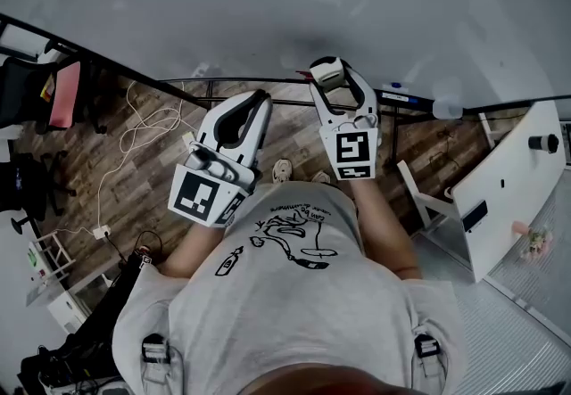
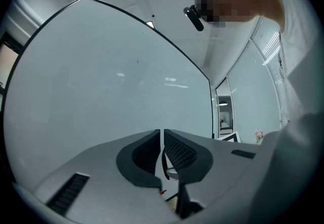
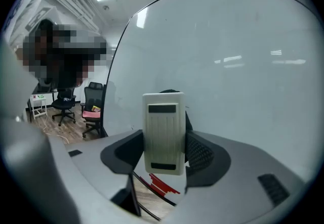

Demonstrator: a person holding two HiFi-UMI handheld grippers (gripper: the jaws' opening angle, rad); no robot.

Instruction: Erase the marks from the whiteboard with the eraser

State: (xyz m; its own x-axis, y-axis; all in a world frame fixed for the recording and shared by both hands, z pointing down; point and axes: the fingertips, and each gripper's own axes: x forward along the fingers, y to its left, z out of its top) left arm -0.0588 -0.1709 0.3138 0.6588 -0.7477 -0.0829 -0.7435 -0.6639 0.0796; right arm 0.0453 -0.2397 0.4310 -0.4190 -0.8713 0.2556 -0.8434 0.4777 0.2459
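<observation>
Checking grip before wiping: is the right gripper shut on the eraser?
Shut: the right gripper clamps the eraser, a jaw against each side.

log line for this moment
right tongs: shut on eraser | left tongs: shut, empty | whiteboard: ahead of both

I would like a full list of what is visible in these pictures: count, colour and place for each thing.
whiteboard: one, white, in front of the person
eraser: one, cream, between the right tongs' jaws
office chairs: two, black, one with a pink seat, left of the board
cable: one, white, on the brown wooden floor
shirt: one, grey with black print, on the person
left tongs: one, grey, shut, empty
right tongs: one, grey, shut on the eraser
</observation>
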